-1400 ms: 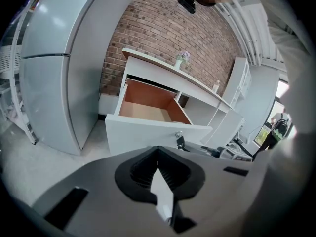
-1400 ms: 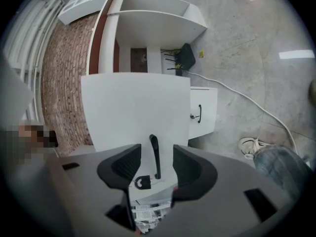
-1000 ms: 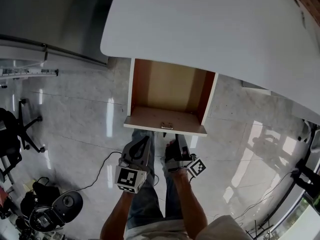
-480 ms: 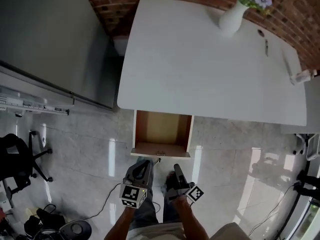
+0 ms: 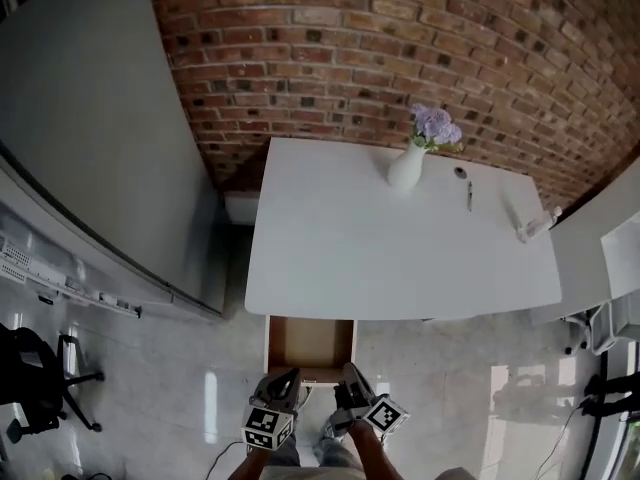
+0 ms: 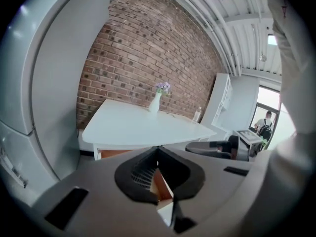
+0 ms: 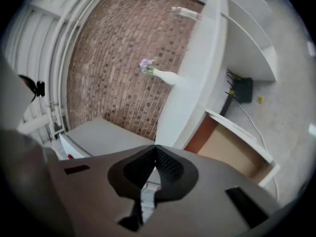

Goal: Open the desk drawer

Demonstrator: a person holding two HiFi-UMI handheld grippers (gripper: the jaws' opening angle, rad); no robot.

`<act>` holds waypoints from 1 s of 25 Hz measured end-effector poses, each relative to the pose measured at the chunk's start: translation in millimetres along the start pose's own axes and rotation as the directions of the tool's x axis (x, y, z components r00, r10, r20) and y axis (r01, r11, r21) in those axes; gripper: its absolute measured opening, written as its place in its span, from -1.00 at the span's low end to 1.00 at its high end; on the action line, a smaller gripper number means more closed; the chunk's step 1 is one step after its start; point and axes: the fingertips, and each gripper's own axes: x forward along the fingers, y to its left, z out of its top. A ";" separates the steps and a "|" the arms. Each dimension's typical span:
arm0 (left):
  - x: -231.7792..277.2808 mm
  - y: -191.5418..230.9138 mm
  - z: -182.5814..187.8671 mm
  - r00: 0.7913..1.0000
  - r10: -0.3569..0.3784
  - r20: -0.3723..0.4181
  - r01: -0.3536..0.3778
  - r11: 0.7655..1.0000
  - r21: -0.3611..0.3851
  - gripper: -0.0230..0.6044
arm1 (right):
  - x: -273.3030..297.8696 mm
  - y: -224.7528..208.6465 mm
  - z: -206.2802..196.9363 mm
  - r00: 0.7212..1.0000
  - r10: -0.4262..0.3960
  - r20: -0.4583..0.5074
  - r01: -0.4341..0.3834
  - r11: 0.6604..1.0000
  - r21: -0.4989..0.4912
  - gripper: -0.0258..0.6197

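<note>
Drawer (image 5: 310, 346) hangs pulled out under the worktop (image 5: 400, 248) front edge, at 12 o'clock from both grippers. Left gripper (image 5: 287, 380) and right gripper (image 5: 350, 375): jaws closed, empty, clear of it. Opening looks done; next, probably just park.

White desk against a brick wall, on a glossy tiled floor

The desk (image 5: 400, 258) has a bare white top with rounded corners. Near its back edge stands a white vase (image 5: 406, 169) holding purple flowers (image 5: 436, 126). Just to the right of the vase lie a small dark round thing (image 5: 460, 172) and a dark pen (image 5: 469, 197), apart from each other. A pale bottle (image 5: 540, 222) is near the right-hand corner. Under the front edge a wooden drawer (image 5: 310, 344) stands pulled out. On the floor (image 5: 160, 388), well off to the left, stands a black office chair (image 5: 30, 378).
</note>
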 end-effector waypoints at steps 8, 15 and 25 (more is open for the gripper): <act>-6.2 -36.1 55.9 0.997 -0.064 0.043 0.061 0.997 0.054 -0.89 | -0.1 69.9 38.5 0.990 -0.064 -0.125 -0.021 0.812 -0.583 -0.87; -24.4 -80.3 79.1 0.992 -0.064 0.107 0.049 0.989 0.138 -0.89 | -37.5 127.1 43.3 0.992 -0.113 -0.050 -0.010 0.327 -0.945 -0.87; -80.3 -149.7 55.4 0.987 0.029 0.158 -0.057 0.982 0.180 -0.89 | -146.2 133.1 35.7 0.994 -0.028 -0.108 -0.092 0.337 -0.937 -0.87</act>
